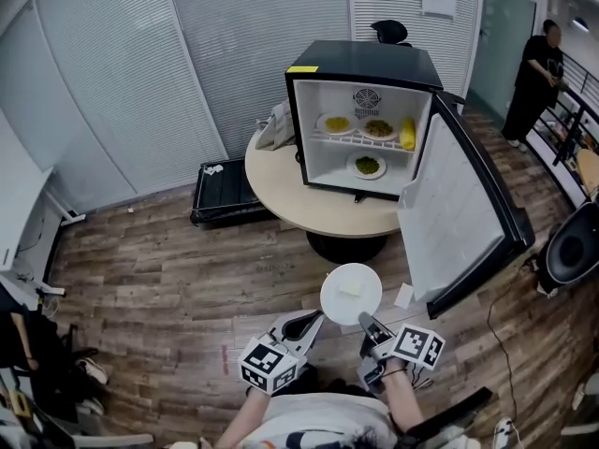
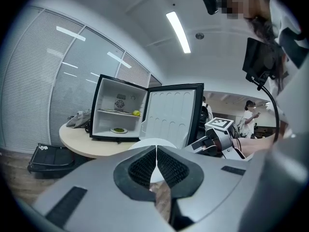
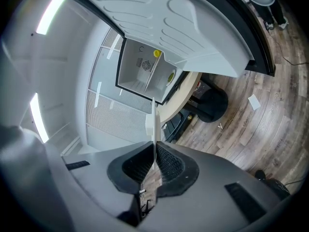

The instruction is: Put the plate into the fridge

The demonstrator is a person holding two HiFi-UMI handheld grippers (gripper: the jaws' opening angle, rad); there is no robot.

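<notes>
A white plate (image 1: pixel 351 293) with a pale yellow piece on it hangs over the wooden floor in front of the table. My right gripper (image 1: pixel 365 324) is shut on its near rim. In the right gripper view the plate (image 3: pixel 154 124) stands edge-on between the pads of that gripper (image 3: pixel 154 153). My left gripper (image 1: pixel 315 320) is shut, its tips at the plate's lower left rim; the plate (image 2: pixel 152 142) shows just beyond its closed jaws (image 2: pixel 156 151). The black fridge (image 1: pixel 365 64) stands on the round table (image 1: pixel 281 181), with its door (image 1: pixel 459 213) swung wide to the right.
Inside the fridge, two plates of food (image 1: pixel 337 123) and a yellow item (image 1: pixel 408 134) sit on the shelf, and one plate (image 1: pixel 367 165) lies on the bottom. A bag (image 1: pixel 276 127) lies on the table. A black case (image 1: pixel 220 193) sits on the floor. A person (image 1: pixel 538 73) stands at the far right.
</notes>
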